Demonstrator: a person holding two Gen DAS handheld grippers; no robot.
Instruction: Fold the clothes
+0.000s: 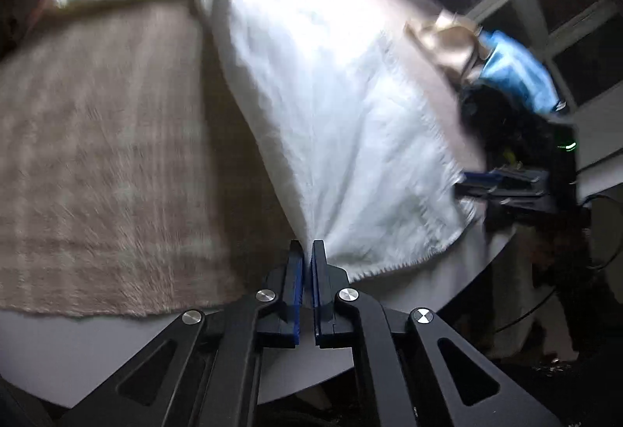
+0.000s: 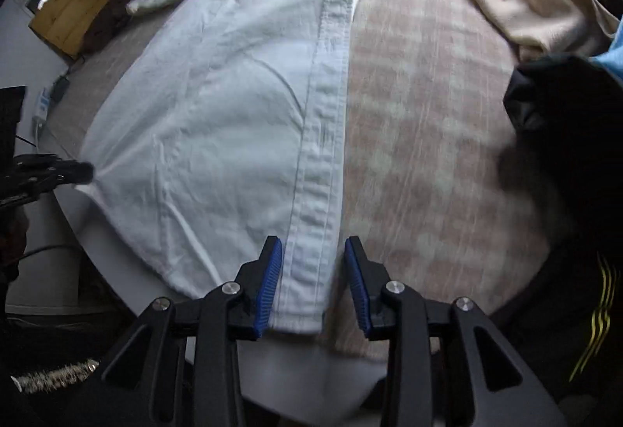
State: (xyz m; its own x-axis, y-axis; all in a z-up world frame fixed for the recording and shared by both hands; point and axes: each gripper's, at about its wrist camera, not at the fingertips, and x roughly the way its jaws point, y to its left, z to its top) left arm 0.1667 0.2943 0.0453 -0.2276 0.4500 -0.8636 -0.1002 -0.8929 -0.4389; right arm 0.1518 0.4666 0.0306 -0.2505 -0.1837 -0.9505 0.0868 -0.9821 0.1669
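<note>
White shirt (image 2: 218,108) lies flat: your left gripper (image 1: 307,252) pinches one hem corner, your right gripper (image 2: 311,271) straddles the placket, spread. Clamp it next.

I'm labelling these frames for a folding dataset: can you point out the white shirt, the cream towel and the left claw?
white shirt (image 2: 233,108): right wrist view, middle of the spread front panel.
cream towel (image 2: 545,10): right wrist view, centre of the crumpled heap.
left claw (image 1: 307,255): left wrist view, between the fingertips, shut on the shirt's corner.
</note>
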